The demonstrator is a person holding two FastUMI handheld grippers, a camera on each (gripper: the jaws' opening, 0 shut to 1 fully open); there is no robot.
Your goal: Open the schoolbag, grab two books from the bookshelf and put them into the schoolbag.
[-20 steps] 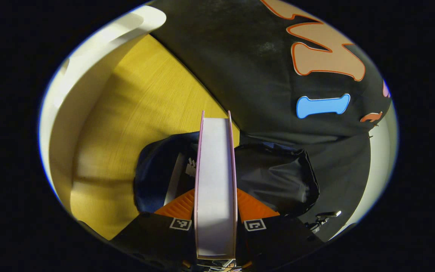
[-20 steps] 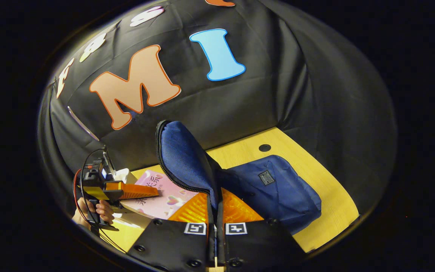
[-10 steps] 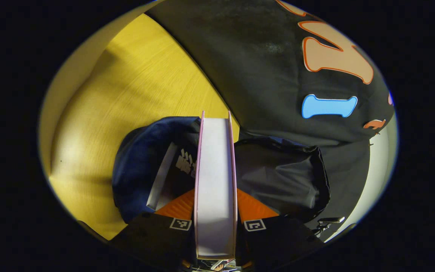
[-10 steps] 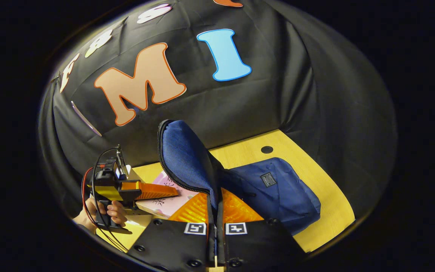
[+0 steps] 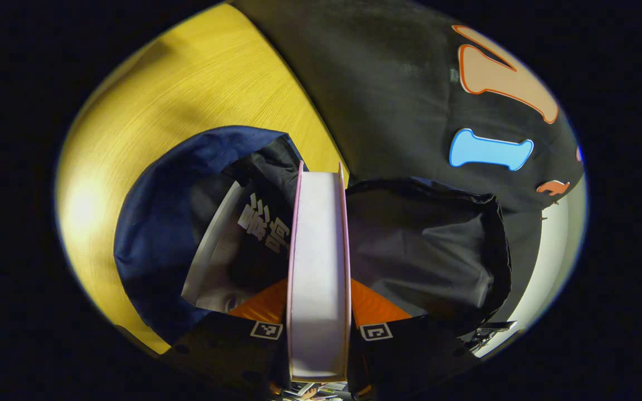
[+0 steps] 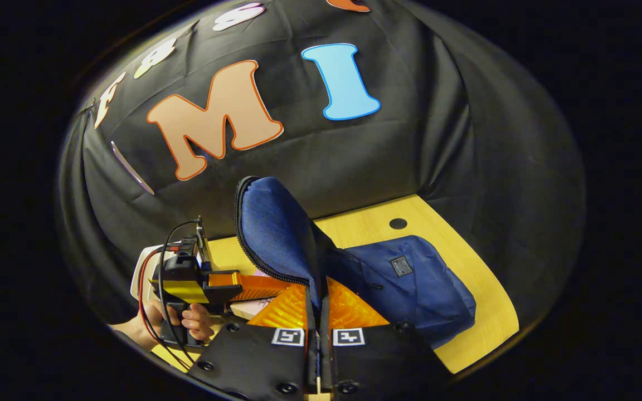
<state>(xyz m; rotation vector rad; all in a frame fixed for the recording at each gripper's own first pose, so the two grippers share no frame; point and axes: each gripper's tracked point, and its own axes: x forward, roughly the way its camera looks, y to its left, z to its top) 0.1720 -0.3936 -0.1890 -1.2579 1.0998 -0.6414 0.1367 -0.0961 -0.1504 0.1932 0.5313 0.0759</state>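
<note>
Schoolbag (image 6: 410,289) lies on the wooden counter (image 6: 482,312), near the counter's back edge by the black booth wall. Blue fabric outside, dark lining inside.

From the right gripper view: my right gripper (image 6: 319,298) has its jaws together, clamped on the bag's flap (image 6: 271,228). Flap stands lifted, upright, zip teeth running along its curved rim. Bag body slumps beside it, a small dark patch on its top. A round hole (image 6: 398,223) sits in the counter near the back edge, just beyond the bag.

Same view, farther off: my left gripper (image 6: 254,283), with a hand (image 6: 193,323) on its grip and cables looping off its back. It points toward the bag's mouth, behind the flap. A pale pink cover edge (image 6: 251,305) shows under its finger.

From the left gripper view: left gripper (image 5: 318,301) jaws clamped on a book (image 5: 319,267), one finger on each cover. Book seen edge-on, pale page block between thin pink covers, pointing into the open bag (image 5: 159,223). Mouth gapes wide; lining (image 5: 427,245) spreads on one side of the book, blue shell on the other.

Second book (image 5: 237,245) already inside the bag, dark cover with pale characters, leaning against the blue side. I cannot tell whether the held book touches it.
</note>
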